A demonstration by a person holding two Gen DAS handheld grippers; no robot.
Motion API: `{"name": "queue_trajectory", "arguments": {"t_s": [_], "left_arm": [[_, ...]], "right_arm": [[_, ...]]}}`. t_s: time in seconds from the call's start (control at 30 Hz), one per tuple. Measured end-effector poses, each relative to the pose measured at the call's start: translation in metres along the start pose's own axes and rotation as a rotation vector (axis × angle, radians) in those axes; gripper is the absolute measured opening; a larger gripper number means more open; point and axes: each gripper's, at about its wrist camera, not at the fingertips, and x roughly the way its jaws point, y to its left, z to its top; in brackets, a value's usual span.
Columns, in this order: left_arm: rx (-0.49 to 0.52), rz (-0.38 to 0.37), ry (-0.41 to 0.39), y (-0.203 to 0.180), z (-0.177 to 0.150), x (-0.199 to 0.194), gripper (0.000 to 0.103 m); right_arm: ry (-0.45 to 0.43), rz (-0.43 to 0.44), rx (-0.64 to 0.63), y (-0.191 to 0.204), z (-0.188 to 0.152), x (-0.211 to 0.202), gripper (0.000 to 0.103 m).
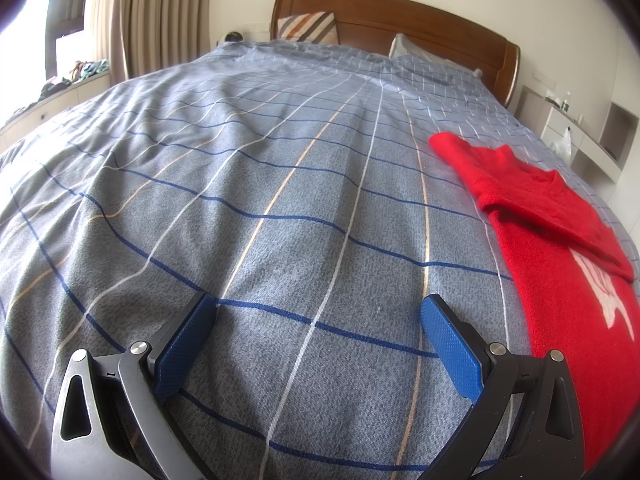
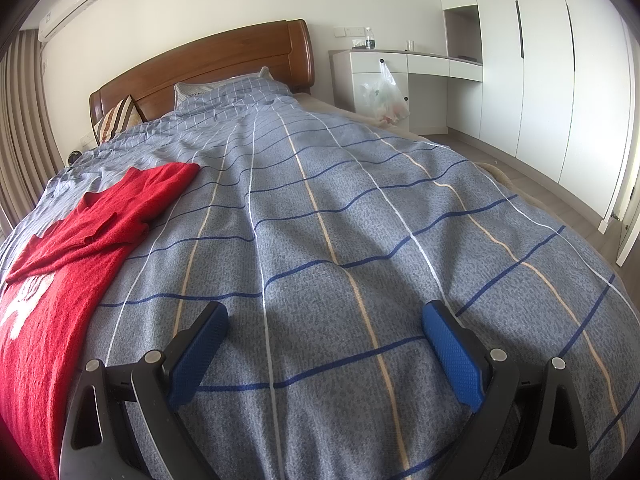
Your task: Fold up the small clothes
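Both the left tongs (image 1: 318, 354) and right tongs (image 2: 324, 356) gape empty over the bed (image 1: 280, 200), flanking the red sweater (image 1: 560, 280) for folding

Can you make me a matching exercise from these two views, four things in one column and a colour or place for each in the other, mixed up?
Things:
1. sweater
2. headboard
3. plastic bag
4. striped cushion

Descriptions:
A. brown wood, at the far end of the bed
B. hanging on the white cabinet
C. red, lying on the checked bedcover
D. leaning against the headboard

Pairs: 1-C, 2-A, 3-B, 4-D
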Motion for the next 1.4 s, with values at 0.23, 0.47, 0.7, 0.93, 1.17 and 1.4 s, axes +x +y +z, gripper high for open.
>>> {"name": "queue_trajectory", "arguments": {"t_s": [0.23, 0.47, 0.7, 0.93, 1.17, 1.4], "left_arm": [[0.000, 0.000, 0.000, 0.000, 0.000, 0.000, 0.102], [0.000, 0.000, -0.001, 0.000, 0.000, 0.000, 0.102], [0.000, 0.001, -0.001, 0.000, 0.000, 0.000, 0.102], [0.001, 0.001, -0.001, 0.000, 0.000, 0.000, 0.102], [0.004, 0.035, 0.044, -0.002, 0.006, 0.002, 0.102], [0.085, -0.161, 0.127, -0.018, -0.010, -0.078, 0.101]], "right_arm": [[0.000, 0.000, 0.000, 0.001, 0.000, 0.000, 0.097], [0.000, 0.000, 0.000, 0.000, 0.000, 0.000, 0.097], [0.000, 0.001, 0.000, 0.000, 0.000, 0.000, 0.097], [0.001, 0.001, -0.001, 0.000, 0.000, 0.000, 0.097], [0.013, -0.004, -0.006, 0.000, 0.001, -0.001, 0.097], [0.096, 0.200, 0.093, -0.005, 0.008, -0.070, 0.096]]}}
